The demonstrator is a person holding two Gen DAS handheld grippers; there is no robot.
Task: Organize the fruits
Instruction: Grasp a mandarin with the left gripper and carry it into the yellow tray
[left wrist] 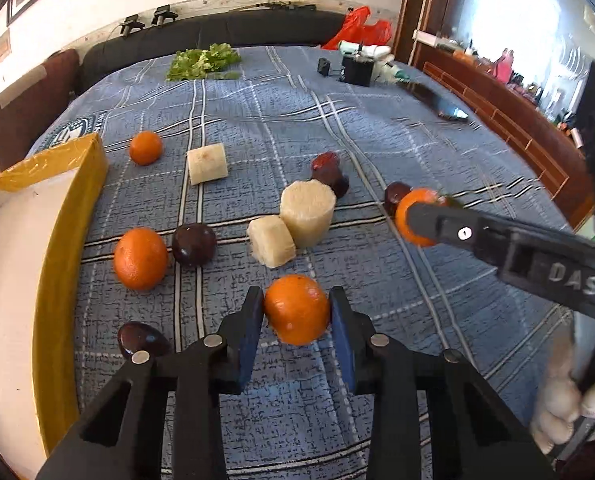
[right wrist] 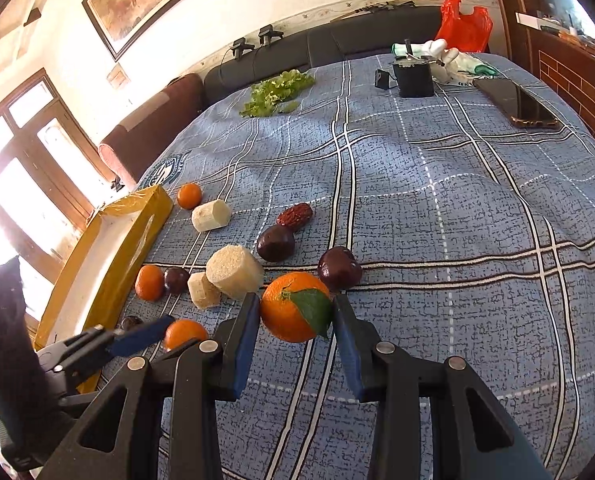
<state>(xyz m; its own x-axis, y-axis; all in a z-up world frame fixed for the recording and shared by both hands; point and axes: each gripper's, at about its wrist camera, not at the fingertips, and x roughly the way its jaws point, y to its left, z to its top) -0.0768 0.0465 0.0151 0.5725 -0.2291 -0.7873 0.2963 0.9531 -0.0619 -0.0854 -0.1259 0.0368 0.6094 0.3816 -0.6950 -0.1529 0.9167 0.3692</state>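
My left gripper (left wrist: 296, 307) is shut on an orange (left wrist: 296, 309), low over the blue plaid cloth; it also shows in the right wrist view (right wrist: 183, 333). My right gripper (right wrist: 295, 308) is shut on an orange with a green leaf (right wrist: 293, 306), seen from the left wrist view (left wrist: 417, 216) too. Other oranges (left wrist: 139, 258) (left wrist: 146, 147), dark plums (left wrist: 193, 244) (right wrist: 339, 268) (right wrist: 275, 243), a red date (right wrist: 295, 215) and pale cut sugarcane pieces (left wrist: 307, 212) (left wrist: 207, 163) (left wrist: 271, 240) lie scattered on the cloth.
A yellow-rimmed white box (left wrist: 71, 200) stands open at the left, also in the right wrist view (right wrist: 109, 248). Far back lie green lettuce (right wrist: 277, 90), a black box (right wrist: 413, 78), a phone (right wrist: 515, 102), white gloves and a red bag (right wrist: 463, 24).
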